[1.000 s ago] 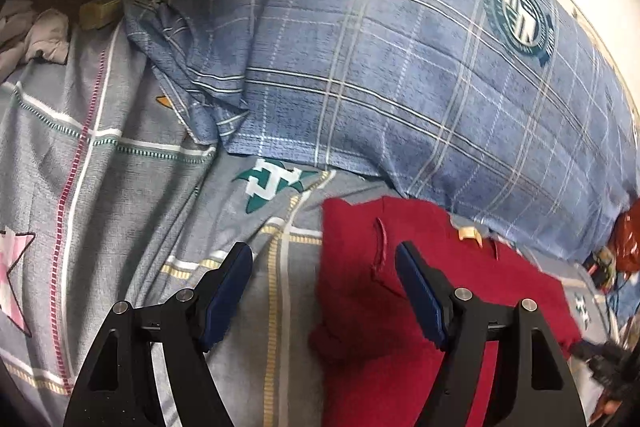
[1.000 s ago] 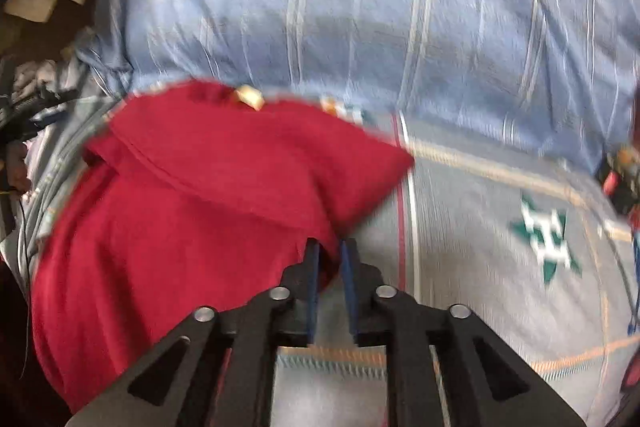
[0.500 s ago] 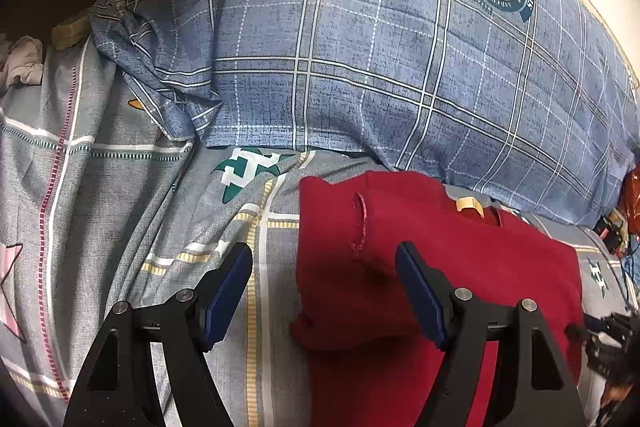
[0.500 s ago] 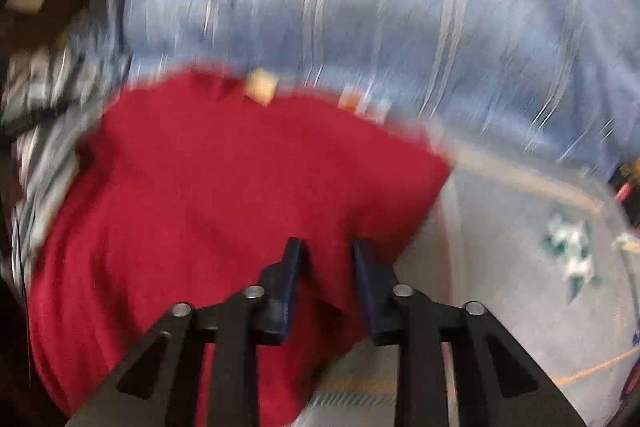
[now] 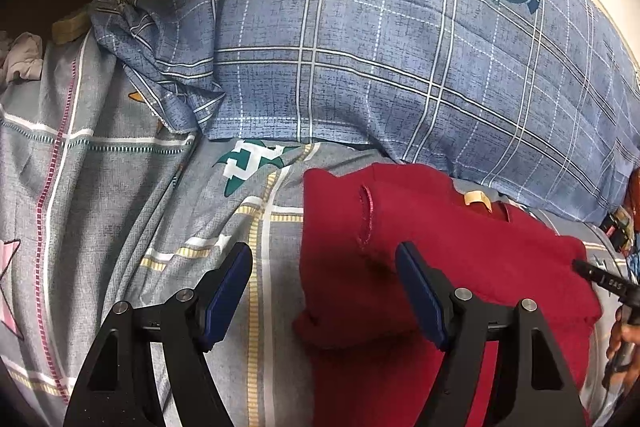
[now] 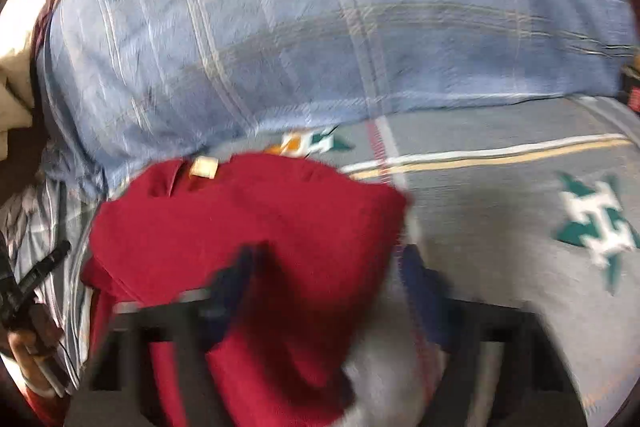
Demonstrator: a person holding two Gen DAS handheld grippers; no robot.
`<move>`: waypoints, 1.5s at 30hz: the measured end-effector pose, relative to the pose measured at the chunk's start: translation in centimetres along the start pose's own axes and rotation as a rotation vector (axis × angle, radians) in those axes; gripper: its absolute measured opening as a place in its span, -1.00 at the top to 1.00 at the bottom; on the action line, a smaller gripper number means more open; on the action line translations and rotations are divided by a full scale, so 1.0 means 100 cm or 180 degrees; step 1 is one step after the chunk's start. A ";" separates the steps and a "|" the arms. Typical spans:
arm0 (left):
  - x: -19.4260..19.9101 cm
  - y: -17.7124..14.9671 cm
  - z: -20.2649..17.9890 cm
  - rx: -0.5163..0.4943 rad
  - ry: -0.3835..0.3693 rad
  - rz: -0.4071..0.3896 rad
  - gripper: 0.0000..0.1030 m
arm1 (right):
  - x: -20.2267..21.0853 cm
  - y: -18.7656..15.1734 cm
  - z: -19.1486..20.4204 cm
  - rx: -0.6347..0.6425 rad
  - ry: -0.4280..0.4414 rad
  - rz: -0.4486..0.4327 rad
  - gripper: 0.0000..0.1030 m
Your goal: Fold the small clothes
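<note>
Lying folded at lower centre: red garment (image 5: pixel 432 259) on grey bedsheet (image 5: pixel 100 195).
Left gripper (image 5: pixel 324 287) gapes wide, empty; right gripper (image 6: pixel 328 287), blurred, has just been opening over the garment's edge.

My left view is sharp and evenly lit, with soft shadow under the red garment (image 5: pixel 440 247) fold. Glare whitens the top right corner. My right view is heavily motion-blurred; my right tongs (image 6: pixel 328 279) smear. Both views bow at the edges, with dark corners.
</note>
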State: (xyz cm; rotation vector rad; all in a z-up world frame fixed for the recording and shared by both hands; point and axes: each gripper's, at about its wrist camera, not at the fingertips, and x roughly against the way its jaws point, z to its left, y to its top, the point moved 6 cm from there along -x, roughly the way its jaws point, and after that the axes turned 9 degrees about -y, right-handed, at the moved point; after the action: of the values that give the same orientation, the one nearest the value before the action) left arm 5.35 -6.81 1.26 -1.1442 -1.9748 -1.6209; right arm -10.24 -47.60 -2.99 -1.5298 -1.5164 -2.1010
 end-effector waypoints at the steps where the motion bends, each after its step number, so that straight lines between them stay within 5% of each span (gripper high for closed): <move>1: 0.000 0.001 0.000 0.0012 -0.0005 -0.0001 -0.43 | -0.003 0.002 0.004 0.0197 -0.0216 -0.0059 0.69; 4: -0.002 0.003 0.001 0.0009 0.0025 0.0003 -0.43 | 0.010 0.006 0.004 0.0458 -0.0597 -0.0415 0.81; 9: -0.007 0.000 0.016 0.0088 0.0326 0.0124 -0.43 | 0.006 -0.001 -0.003 0.0353 -0.0806 -0.0280 0.63; 14: -0.029 -0.008 0.020 0.0137 0.0417 0.0469 -0.43 | 0.065 0.006 0.080 0.0479 -0.0065 -0.0888 -0.14; 18: -0.040 -0.011 0.023 0.0141 0.0484 0.0610 -0.43 | 0.054 -0.017 0.198 0.1224 0.0694 -0.0668 -0.09; 23: -0.034 0.003 0.035 0.0182 0.0558 0.0493 -0.43 | 0.014 -0.041 0.271 0.1903 0.0570 -0.0546 -0.03; 24: -0.031 0.005 0.038 0.0233 0.0537 0.0457 -0.43 | 0.004 -0.043 0.273 0.1939 0.0560 -0.0453 0.00; 26: -0.024 0.006 0.045 0.0359 0.0475 0.0392 -0.43 | -0.014 -0.046 0.273 0.1934 0.0508 -0.0336 0.48; 29: -0.014 0.008 0.052 0.0510 0.0443 0.0271 -0.43 | -0.005 -0.038 0.264 0.1643 0.0691 -0.0292 0.78; 34: 0.008 0.014 0.046 0.0444 0.0450 -0.0004 -0.43 | 0.025 -0.044 0.270 0.1671 0.0961 -0.0412 0.81; 39: 0.007 0.001 0.024 0.0356 0.0155 0.0057 -0.43 | 0.001 -0.067 0.269 0.1693 0.0762 -0.0086 0.22; 42: 0.001 -0.006 0.002 0.0125 0.0019 0.0113 -0.43 | 0.031 -0.061 0.221 0.1430 0.0613 -0.0278 0.01; 45: -0.011 -0.012 -0.011 -0.0134 0.0071 0.0171 -0.43 | 0.050 -0.045 0.146 0.1087 0.0018 -0.0529 -0.21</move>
State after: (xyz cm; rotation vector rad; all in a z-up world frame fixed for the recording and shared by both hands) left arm 4.89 -8.32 0.02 -1.1793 -1.8883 -1.6481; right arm -6.00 -32.10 -2.29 -1.3147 -1.9381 -1.7957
